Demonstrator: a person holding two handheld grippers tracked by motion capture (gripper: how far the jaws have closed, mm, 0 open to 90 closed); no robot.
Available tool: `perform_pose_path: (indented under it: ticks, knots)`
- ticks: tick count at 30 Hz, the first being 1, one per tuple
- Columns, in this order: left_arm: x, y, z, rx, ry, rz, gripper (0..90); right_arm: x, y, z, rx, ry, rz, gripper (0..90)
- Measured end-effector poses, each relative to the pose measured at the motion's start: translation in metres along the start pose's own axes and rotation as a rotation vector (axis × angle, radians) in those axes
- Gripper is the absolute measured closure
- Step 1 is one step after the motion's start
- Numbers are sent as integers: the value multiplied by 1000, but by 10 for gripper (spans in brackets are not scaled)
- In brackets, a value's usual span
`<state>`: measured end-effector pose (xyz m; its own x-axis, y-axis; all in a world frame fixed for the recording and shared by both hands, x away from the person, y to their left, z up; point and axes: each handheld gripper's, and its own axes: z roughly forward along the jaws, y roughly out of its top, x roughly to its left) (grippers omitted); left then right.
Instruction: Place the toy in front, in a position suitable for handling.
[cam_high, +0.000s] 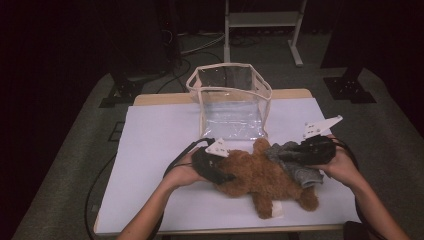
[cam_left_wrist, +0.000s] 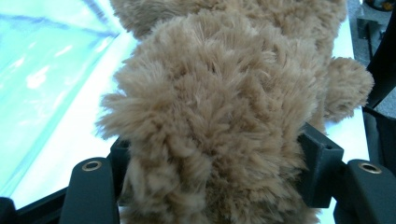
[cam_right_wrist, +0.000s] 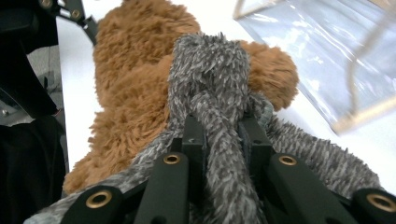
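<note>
Jaws of the right gripper (cam_right_wrist: 223, 135) are pinched tight on a fold of grey cloth (cam_right_wrist: 210, 79), a fuzzy knitted piece that bunches up between the black pads and spreads out beneath them. Jaws of the left gripper (cam_left_wrist: 212, 163) stand about half closed around a thick tuft of brown fur, with a pad at each side of it; whether they press on the fur I cannot tell.

That fur belongs to a brown teddy bear (cam_high: 260, 177), which lies along the near part of the table (cam_high: 150, 150), between the two grippers. From the high view, the left gripper (cam_high: 220, 176) meets the bear at its left end, and the person's left hand (cam_high: 182, 172) holds it low to the table. The right gripper (cam_high: 286, 156) reaches in from the right, held by the right hand (cam_high: 342, 165), with the grey cloth (cam_high: 300, 170) draped over the bear's right side, touching it.

A white sheet covers the table. Behind the bear, towards the far edge, stands a clear plastic bag (cam_high: 232, 100) with cream trim, upright and open at the top, just beyond the bear's upper edge. The room around the table is dark.
</note>
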<state>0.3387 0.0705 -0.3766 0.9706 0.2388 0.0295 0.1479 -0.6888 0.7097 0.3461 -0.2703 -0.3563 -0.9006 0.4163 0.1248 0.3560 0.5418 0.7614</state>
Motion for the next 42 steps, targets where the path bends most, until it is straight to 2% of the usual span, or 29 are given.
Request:
perform_pose_path:
  ticks: [3, 7, 10, 12, 15, 16, 19, 21, 24, 25, 26, 28, 32, 35, 39, 42]
  knots:
    - [0, -15, -9, 2, -23, -13, 291, 11, 9, 17, 11, 13, -40, 752]
    - [0, -25, -17, -55, -70, -70, 186, 28, 12, 35, 24, 27, -90, 754]
    - [2, -21, -21, -88, -75, -84, 151, 37, 9, 35, 20, 44, -107, 755]
    - [0, -16, -19, -80, -91, -79, 143, 43, 5, 32, 17, 66, -112, 756]
    - [-4, -11, -7, -52, -153, -75, 128, 52, -2, 27, 9, 101, -121, 756]
    - [-6, -11, -4, -47, -163, -65, 167, 55, -4, 25, 3, 112, -125, 755]
    - [-13, -12, -6, -43, -136, -6, 283, 54, -6, 18, -10, 104, -128, 749]
    - [-16, -14, -8, -42, -120, 16, 330, 46, -4, 7, -46, 91, -106, 746]
    - [-20, -15, -11, -42, -108, 50, 360, 28, -2, -5, -68, 10, -65, 744]
    - [-21, -14, -11, -42, -99, 56, 363, 23, -1, -6, -72, 1, -53, 744]
    - [-22, -14, -12, -43, -92, 53, 368, 17, -2, -5, -62, -1, -30, 744]
    - [-21, -14, -14, -41, -68, 58, 383, 14, -3, 2, -46, 24, -12, 742]
    - [-16, -15, -21, -39, -42, 45, 407, 21, 1, 16, -45, 59, -38, 742]
    - [-13, -20, -31, -40, -12, 32, 419, 28, 14, 27, -38, 80, -71, 742]
    - [-13, -31, -39, -58, -33, 13, 408, 41, 27, 41, -17, 101, -124, 741]
    - [-15, -33, -40, -73, -66, -4, 334, 49, 28, 48, 6, 111, -164, 742]
